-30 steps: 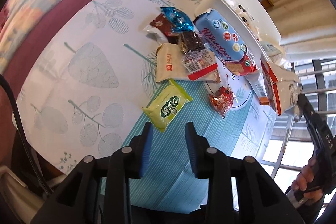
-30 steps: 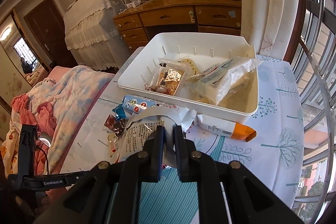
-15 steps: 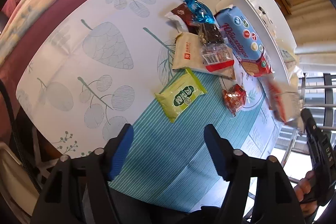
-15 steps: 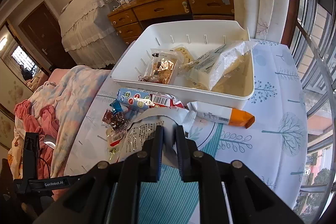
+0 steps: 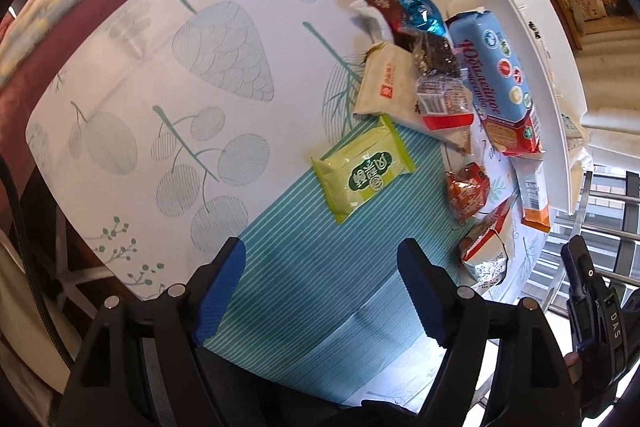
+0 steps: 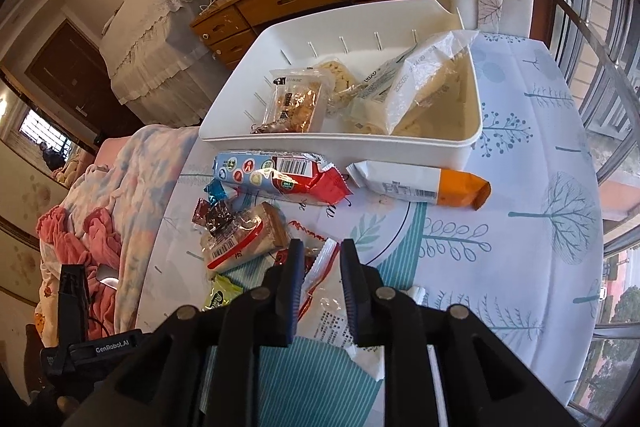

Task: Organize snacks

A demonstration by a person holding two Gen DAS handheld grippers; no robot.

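Observation:
Loose snacks lie on the patterned tablecloth next to a white bin (image 6: 440, 147). My left gripper (image 5: 320, 263) is wide open and empty, just short of a green packet (image 5: 362, 173). My right gripper (image 6: 320, 255) is partly open, its jaws either side of a white-and-red bag (image 6: 324, 291) that lies on the table; the bag also shows in the left wrist view (image 5: 486, 251). A blue biscuit pack (image 6: 280, 175) and a white-and-orange pack (image 6: 420, 183) lie against the bin's front wall. The bin holds several packets.
A cluster of small snacks (image 5: 416, 67) lies between the green packet and the blue pack (image 5: 500, 83). A small red packet (image 5: 466, 191) lies near the bin (image 5: 536, 67). A pink quilt (image 6: 120, 207) borders the table on one side, a window railing (image 6: 612, 67) on the other.
My right gripper lowered the white-and-red bag onto the table and opened its jaws off it. My left gripper opened wide and drew closer to the green packet.

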